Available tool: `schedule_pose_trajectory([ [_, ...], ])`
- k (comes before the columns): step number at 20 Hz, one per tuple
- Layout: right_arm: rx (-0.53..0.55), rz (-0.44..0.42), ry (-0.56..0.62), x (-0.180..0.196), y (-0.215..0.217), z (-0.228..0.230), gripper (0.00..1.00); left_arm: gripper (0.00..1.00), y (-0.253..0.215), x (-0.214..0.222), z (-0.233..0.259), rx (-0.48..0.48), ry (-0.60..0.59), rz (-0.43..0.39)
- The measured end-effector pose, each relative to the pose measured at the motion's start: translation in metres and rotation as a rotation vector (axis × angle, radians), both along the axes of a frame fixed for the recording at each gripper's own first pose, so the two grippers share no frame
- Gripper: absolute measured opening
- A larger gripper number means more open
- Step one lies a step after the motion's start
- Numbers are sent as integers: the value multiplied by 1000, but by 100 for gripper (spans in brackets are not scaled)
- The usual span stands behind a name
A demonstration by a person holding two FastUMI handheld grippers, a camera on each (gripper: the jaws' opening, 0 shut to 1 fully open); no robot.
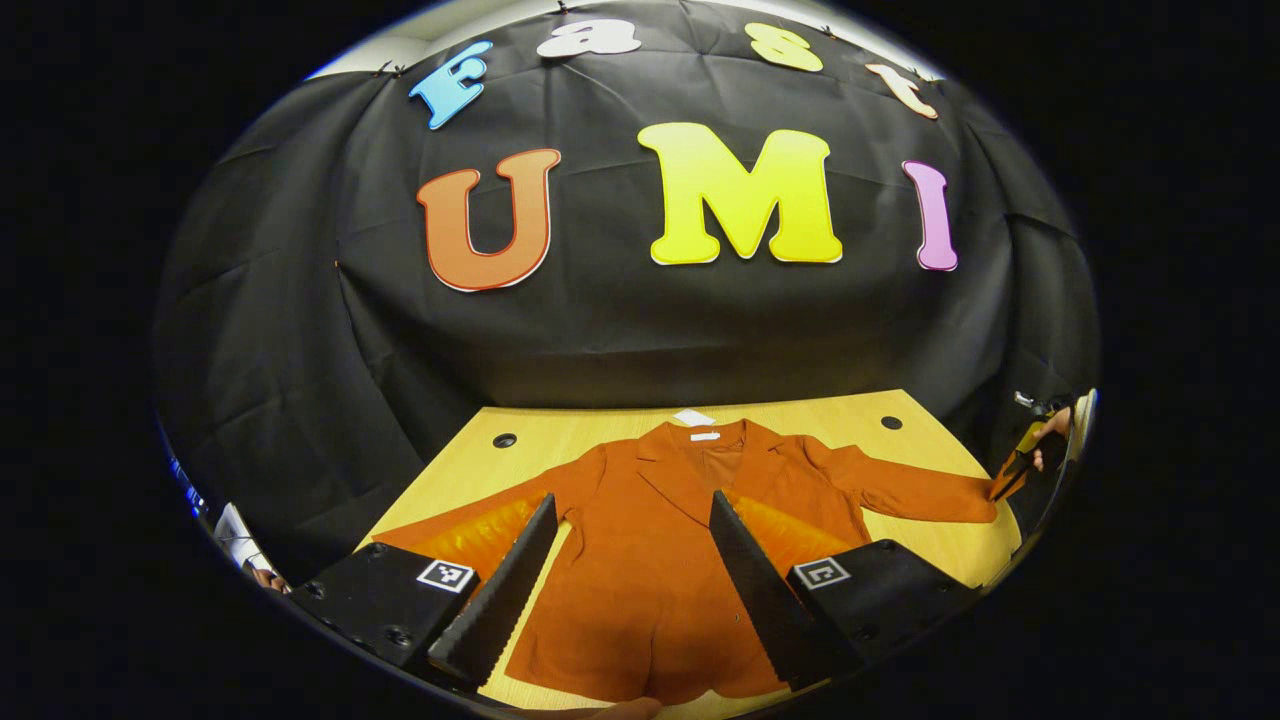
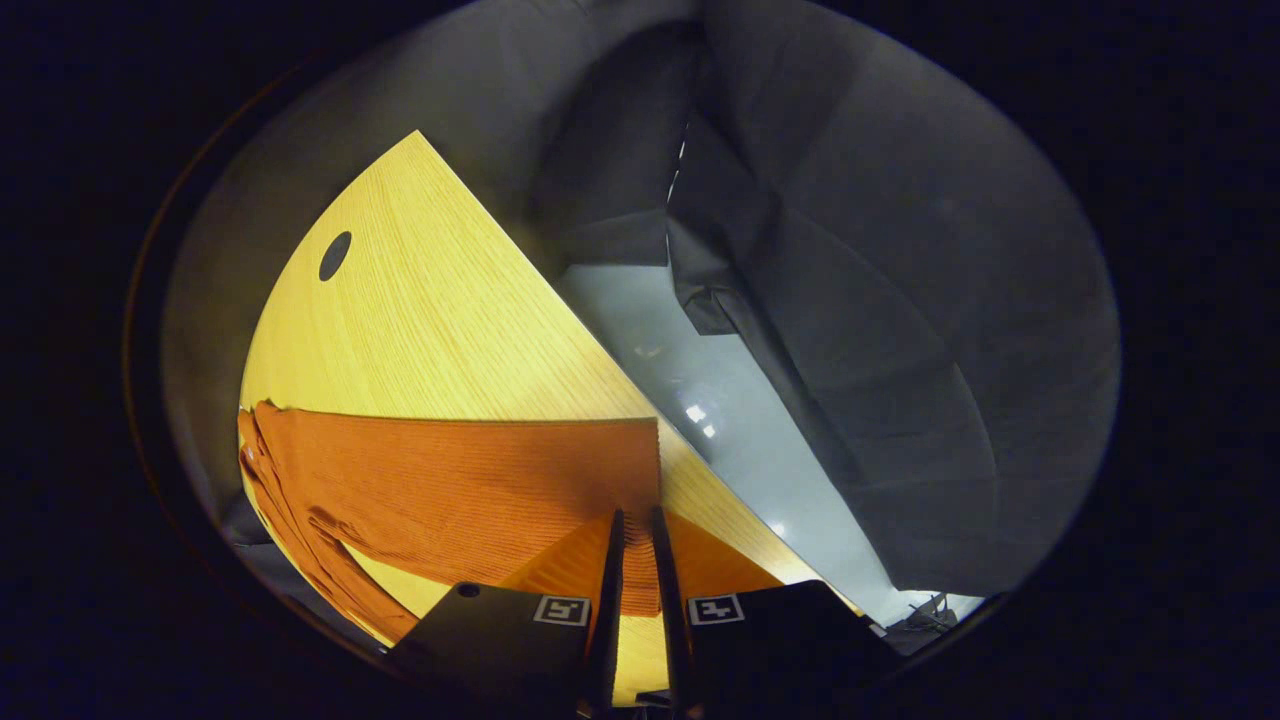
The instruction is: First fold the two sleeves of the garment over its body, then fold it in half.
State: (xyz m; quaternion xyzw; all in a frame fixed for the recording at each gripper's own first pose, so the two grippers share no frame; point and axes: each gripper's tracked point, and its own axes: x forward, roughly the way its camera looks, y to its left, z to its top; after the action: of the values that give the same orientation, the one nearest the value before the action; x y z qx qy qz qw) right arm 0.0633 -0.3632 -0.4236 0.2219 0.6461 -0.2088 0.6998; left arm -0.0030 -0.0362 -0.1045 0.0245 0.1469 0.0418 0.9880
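The wooden surface (image 1: 930, 432) carries an orange garment (image 1: 640, 570), a jacket spread flat on its front-up side with the collar toward the booth's back wall and the hem toward the near edge. Both sleeves lie stretched out sideways from the shoulders, so neither has yet been folded over the body.

The sleeve on the right-hand side (image 1: 915, 492) runs long and almost level across the surface toward its edge. In the left gripper view its cuff ends at the far right gripper (image 1: 1010, 480), held in a hand (image 1: 1050, 440) at the corner. In the right gripper view that same cuff (image 2: 630, 560) sits between the closely set fingers of the right gripper (image 2: 640, 560), which looks clamped on the cuff's cloth. From there the sleeve's length leads off to the left in that view, back toward the jacket's body, so the fold, as I judge it, must carry the cuff along that line, inward over the chest.

The left gripper (image 1: 635, 530) hovers over the lower body of the jacket with its fingers spread wide, holding nothing. The other sleeve (image 1: 470, 530) lies just off to its left, nearer this gripper than the other.
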Motion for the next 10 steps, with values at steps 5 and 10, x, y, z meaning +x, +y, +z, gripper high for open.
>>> schedule_pose_trajectory([
  [5,28,-6,1,-1,2,1,39,99,-3,2,-2,-10,14,-2],
  [10,53,-44,-17,3,6,0,13,99,-13,6,-9,-15,37,-18],
])
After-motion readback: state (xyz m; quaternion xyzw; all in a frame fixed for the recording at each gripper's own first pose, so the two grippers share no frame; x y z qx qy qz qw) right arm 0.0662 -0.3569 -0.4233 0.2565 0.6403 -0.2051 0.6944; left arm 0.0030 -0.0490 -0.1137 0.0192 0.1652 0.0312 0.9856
